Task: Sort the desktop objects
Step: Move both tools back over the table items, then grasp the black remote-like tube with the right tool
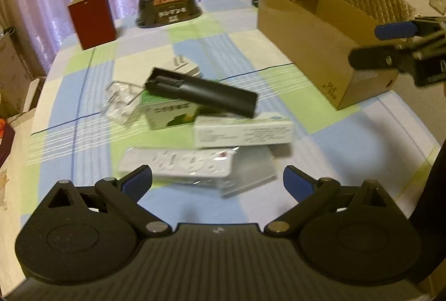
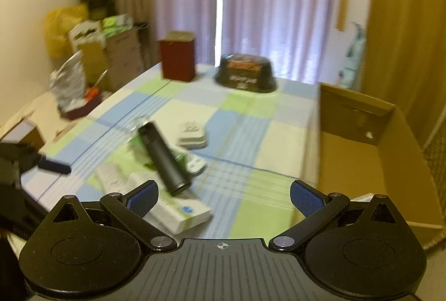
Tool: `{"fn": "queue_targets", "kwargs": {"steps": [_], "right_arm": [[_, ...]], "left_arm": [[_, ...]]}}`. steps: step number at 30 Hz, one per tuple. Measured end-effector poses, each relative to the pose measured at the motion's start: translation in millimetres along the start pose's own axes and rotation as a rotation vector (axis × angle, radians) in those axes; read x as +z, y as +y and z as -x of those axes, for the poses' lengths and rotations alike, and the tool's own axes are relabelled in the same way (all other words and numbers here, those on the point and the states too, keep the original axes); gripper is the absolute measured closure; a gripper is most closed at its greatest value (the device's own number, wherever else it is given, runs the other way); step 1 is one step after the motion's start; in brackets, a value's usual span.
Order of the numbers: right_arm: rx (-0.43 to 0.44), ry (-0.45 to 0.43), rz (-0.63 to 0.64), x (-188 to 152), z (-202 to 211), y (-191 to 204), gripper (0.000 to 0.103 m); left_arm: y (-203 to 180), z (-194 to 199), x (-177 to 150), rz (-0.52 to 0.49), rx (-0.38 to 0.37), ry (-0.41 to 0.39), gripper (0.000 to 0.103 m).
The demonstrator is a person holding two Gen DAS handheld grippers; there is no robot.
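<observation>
Both claws hang spread and empty over the counter (image 1: 83, 83), which wears a checked cloth. The left claw (image 1: 217, 184) hovers just above a white remote (image 1: 178, 164) at the near edge of a small heap. Beside the remote lies a white box (image 1: 242, 131); behind it a green box (image 1: 170, 111), with a black case (image 1: 200, 92) resting tilted across both. A clear wrapper (image 1: 122, 97) and a white plug (image 1: 185, 68) lie close by. The right claw (image 2: 223, 198) hangs between the heap and an open carton (image 2: 362, 156) at the counter's right edge. A red box (image 1: 92, 17) and a dark tub (image 1: 170, 8) stand at the far end.
</observation>
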State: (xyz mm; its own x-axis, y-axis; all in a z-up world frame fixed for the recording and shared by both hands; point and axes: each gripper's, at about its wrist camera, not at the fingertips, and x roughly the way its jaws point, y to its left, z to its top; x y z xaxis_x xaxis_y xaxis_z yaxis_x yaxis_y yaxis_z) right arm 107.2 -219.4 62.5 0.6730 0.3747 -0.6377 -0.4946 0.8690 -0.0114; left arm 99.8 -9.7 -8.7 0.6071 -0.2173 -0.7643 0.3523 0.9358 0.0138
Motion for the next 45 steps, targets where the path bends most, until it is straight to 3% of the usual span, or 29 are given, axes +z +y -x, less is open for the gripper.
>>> {"fn": "queue_targets", "kwargs": {"steps": [10, 20, 23, 28, 31, 34, 39, 42, 45], "right_arm": [[0.079, 0.099, 0.074, -13.6, -32.9, 19.5, 0.0], [0.089, 0.101, 0.184, 8.4, -78.8, 37.4, 0.0], [0.091, 0.108, 0.24, 13.6, -96.7, 47.0, 0.019], [0.099, 0.125, 0.314, 15.4, -126.7, 61.0, 0.02], [0.112, 0.149, 0.338, 15.3, -142.9, 66.1, 0.033], [0.118, 0.173, 0.365, 14.1, -156.6, 69.6, 0.034], [0.12, 0.213, 0.373, 13.1, -171.4, 71.0, 0.035], [0.128, 0.241, 0.362, 15.0, -177.6, 69.8, 0.046], [0.13, 0.269, 0.336, 17.1, -183.3, 66.8, 0.046]], "left_arm": [[31.7, -10.6, -13.0, 0.05, 0.037, 0.017, 0.003], [49.2, -29.6, -12.4, 0.182, 0.089, -0.001, 0.003], [50.9, -34.0, -14.5, 0.203, 0.089, -0.006, 0.003], [56.2, -37.8, -17.1, 0.238, 0.079, -0.008, 0.003], [60.4, -39.4, -17.7, 0.255, 0.075, -0.01, 0.003], [63.3, -40.9, -17.9, 0.264, 0.071, -0.014, 0.003], [67.0, -44.8, -18.9, 0.281, 0.062, -0.015, 0.003], [68.5, -46.8, -19.6, 0.293, 0.055, -0.015, 0.003], [69.0, -47.7, -19.8, 0.295, 0.052, -0.017, 0.003]]}}
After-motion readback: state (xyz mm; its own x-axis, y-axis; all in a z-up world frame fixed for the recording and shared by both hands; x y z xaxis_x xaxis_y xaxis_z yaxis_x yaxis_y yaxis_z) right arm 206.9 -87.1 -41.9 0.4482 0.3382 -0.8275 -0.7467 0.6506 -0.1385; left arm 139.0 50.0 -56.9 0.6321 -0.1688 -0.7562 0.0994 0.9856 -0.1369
